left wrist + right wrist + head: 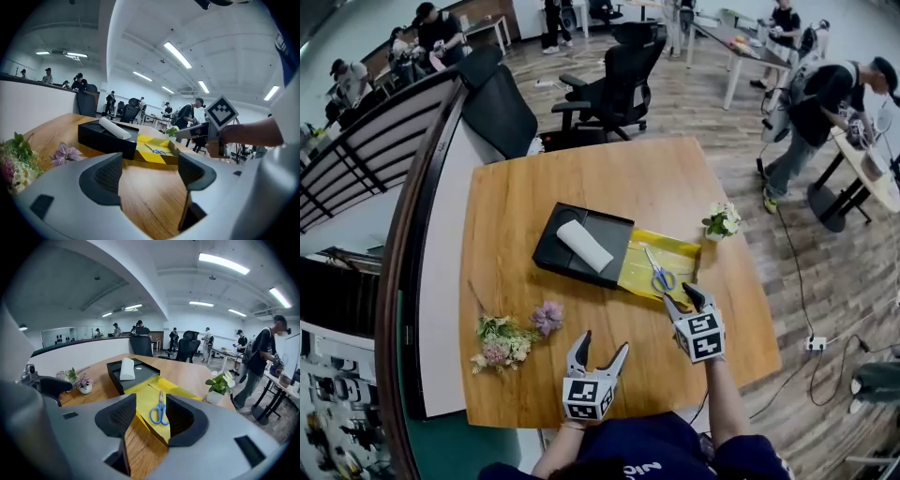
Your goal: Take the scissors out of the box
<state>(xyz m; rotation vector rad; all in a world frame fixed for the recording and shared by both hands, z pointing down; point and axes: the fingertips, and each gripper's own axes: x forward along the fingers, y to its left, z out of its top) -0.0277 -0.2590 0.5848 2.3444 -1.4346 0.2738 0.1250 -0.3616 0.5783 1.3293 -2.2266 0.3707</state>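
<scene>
Blue-handled scissors point(657, 272) lie in an open yellow box point(682, 251) on the wooden table, handles toward me. My right gripper point(686, 298) hovers at the box's near edge, just short of the handles. In the right gripper view its jaws stand apart and empty point(151, 420), with the scissors point(160, 411) showing through the gap, beyond the tips. My left gripper point(598, 351) is open over bare table nearer me, left of the right one. In the left gripper view it is empty too point(150, 174), with the yellow box point(150, 143) farther ahead.
A black box point(607, 234) with a white roll point(584, 246) on it adjoins the yellow box's left side. A loose bunch of flowers point(511, 337) lies at the left front. A small potted plant point(722, 220) stands near the right edge. Office chairs and people are beyond the table.
</scene>
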